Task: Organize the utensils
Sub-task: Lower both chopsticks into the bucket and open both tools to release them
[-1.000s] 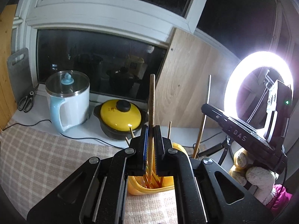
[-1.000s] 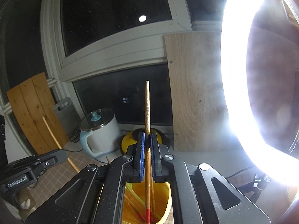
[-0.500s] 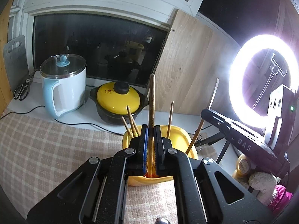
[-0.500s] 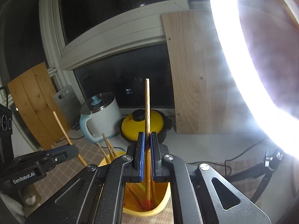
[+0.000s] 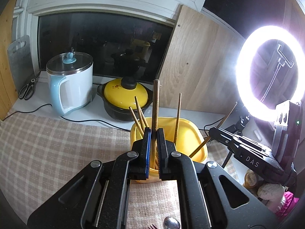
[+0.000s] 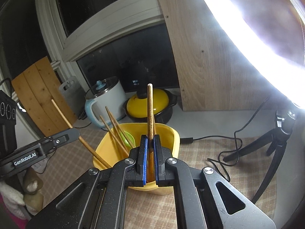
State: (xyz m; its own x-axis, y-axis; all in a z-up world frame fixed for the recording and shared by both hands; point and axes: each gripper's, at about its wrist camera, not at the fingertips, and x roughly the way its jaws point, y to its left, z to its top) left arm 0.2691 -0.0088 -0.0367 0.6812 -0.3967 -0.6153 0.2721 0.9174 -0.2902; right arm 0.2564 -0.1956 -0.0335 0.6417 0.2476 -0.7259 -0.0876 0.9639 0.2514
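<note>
Both grippers are matte black, kinda speckled, with silver round screws at the linkage joints and blue pads on the fingers. Left gripper (image 6: 75,134) says "GenRobot.AI", right gripper (image 5: 213,131) "DAS", white lettering.

I am in a home kitchen corner that is also arranged for filming. On the white sill (image 5: 80,114) under the dark window (image 5: 103,43) stand a white electric pot (image 5: 72,84) with a glass lid and a yellow-lidded casserole (image 5: 125,97). Scissors (image 5: 27,89) lie near a grey cutting board (image 5: 19,63). A checked cloth (image 5: 47,148) covers the table. A yellow holder (image 6: 167,139) keeps chopsticks (image 6: 114,129). A bright ring light (image 5: 266,68) on a tripod (image 6: 272,141) stands beside.
</note>
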